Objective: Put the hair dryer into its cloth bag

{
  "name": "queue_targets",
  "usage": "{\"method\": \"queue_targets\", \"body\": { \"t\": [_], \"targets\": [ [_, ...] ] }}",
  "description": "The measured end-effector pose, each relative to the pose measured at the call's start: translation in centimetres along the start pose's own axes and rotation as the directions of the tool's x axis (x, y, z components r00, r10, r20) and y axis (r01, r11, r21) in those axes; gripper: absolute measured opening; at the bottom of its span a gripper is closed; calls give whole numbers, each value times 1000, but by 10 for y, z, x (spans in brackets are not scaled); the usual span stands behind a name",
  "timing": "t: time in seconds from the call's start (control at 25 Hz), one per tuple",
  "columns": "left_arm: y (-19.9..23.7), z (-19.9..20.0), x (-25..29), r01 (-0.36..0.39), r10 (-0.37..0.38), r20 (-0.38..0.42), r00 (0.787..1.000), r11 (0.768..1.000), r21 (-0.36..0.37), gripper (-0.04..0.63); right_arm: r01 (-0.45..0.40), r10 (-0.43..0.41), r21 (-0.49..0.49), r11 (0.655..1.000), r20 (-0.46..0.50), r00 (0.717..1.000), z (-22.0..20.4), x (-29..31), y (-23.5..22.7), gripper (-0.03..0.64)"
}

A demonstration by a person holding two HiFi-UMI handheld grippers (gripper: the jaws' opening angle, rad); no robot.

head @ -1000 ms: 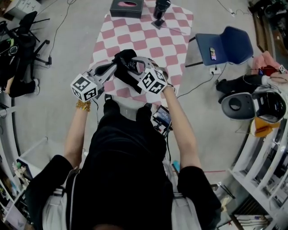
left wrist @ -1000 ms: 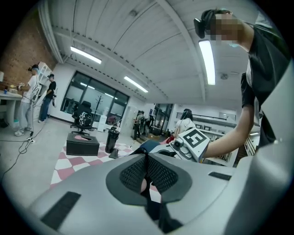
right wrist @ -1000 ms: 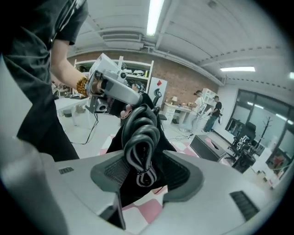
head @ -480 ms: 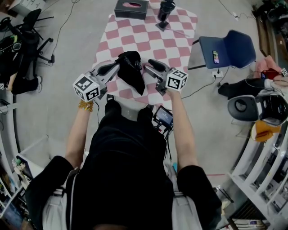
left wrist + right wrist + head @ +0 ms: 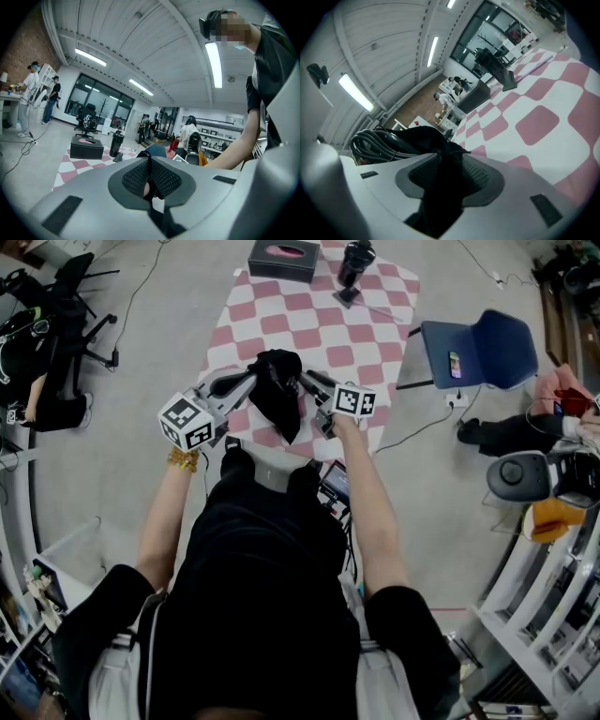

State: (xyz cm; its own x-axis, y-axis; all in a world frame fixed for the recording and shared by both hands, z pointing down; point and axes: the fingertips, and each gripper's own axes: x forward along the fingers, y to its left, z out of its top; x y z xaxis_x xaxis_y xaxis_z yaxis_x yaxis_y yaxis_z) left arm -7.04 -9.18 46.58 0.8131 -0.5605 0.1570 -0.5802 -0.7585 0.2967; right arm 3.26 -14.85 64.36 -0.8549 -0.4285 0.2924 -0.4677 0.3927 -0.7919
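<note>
The black cloth bag (image 5: 277, 395) hangs between both grippers above the near edge of the pink-and-white checked table (image 5: 309, 324). My left gripper (image 5: 248, 382) is shut on a thin black edge of the bag (image 5: 150, 176), pinched between its pads (image 5: 164, 180). My right gripper (image 5: 309, 383) is at the bag's right side; its jaws are closing with a thick fold of the black cloth (image 5: 440, 187) filling the gap between them. A coiled dark cable (image 5: 377, 140) shows beside the bag's bulging top (image 5: 422, 136). The hair dryer's body is hidden.
A black box (image 5: 284, 259) and a black bottle (image 5: 354, 261) stand at the table's far end. A blue chair (image 5: 478, 348) with a phone on it is at the right. Office chairs (image 5: 56, 334) and floor cables lie at the left. People stand far off.
Half a second ago my right gripper was apart from the bag, to its right. It has rolled, dropped and come in onto the bag's right side. The left gripper kept its hold.
</note>
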Motion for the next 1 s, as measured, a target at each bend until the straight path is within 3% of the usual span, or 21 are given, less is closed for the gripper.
{"method": "queue_targets", "body": {
  "t": [0.16, 0.32, 0.48, 0.72, 1.0],
  "targets": [
    [-2, 1, -1, 2, -2, 1, 1000, 1000, 4, 21, 16, -13, 73, 997, -42, 999, -13, 10, 1, 145],
    [-1, 2, -2, 5, -5, 1, 1000, 1000, 1, 21, -19, 27, 156, 988, -52, 998, -14, 18, 15, 31],
    [3, 4, -3, -11, 11, 1, 1000, 1000, 1, 21, -28, 36, 117, 993, -63, 997, -1, 11, 30, 25],
    [5, 10, -3, -27, 27, 7, 1000, 1000, 4, 21, -29, 25, -32, 999, -129, 991, 25, -6, 59, 23],
    [28, 9, -16, -109, 109, -12, 994, 994, -2, 21, -33, 33, -28, 999, -6, 999, 64, -34, 75, 21]
  ]
}}
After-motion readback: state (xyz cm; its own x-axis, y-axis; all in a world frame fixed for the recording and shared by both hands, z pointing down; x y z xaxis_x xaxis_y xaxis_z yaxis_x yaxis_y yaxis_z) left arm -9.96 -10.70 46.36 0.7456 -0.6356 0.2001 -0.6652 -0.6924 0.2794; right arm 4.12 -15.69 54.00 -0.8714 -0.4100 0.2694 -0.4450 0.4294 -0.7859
